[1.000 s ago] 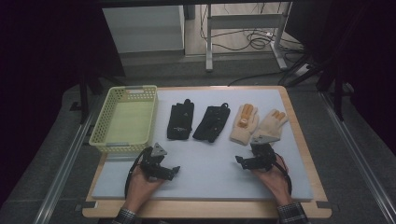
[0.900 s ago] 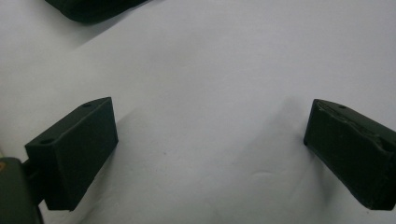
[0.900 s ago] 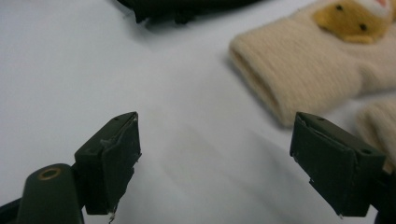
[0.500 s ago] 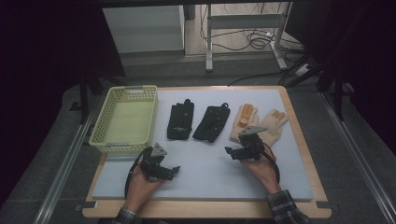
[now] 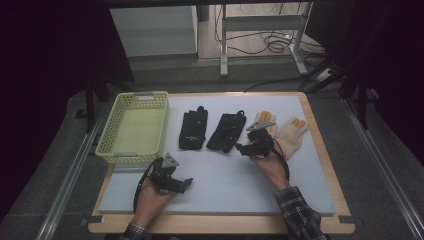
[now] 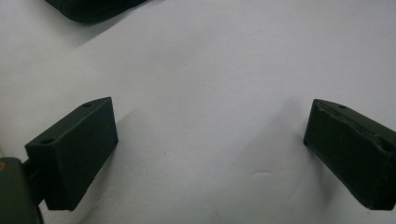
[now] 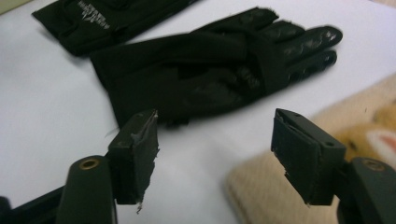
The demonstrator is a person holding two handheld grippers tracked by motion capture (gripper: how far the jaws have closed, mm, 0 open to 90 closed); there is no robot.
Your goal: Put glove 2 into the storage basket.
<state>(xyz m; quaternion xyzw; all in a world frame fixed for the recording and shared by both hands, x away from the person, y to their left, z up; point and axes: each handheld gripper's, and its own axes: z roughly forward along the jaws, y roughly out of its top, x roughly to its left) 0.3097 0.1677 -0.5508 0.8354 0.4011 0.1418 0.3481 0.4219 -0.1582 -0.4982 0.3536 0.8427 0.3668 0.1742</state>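
Observation:
Two black gloves [image 5: 193,129] [image 5: 227,131] lie side by side on the white mat [image 5: 225,185], with two beige gloves [image 5: 263,120] [image 5: 292,134] to their right. My right gripper [image 5: 242,148] hovers open just by the cuff end of the right black glove [image 7: 215,70], partly over the inner beige glove [image 7: 359,135]. In the right gripper view its jaws [image 7: 217,140] stand wide apart with nothing between them. My left gripper [image 5: 185,183] rests low on the mat near the front left, open [image 6: 210,126] and empty over bare mat.
A pale yellow basket [image 5: 116,150] stands at the mat's left, empty inside. The second black glove [image 7: 116,18] lies beyond the first in the right gripper view. Bare mat stretches across the front. Table legs and cables lie past the far edge.
My right gripper has moved forward and to the left, from beside the beige gloves to the cuff of the right black glove. The left gripper has stayed put.

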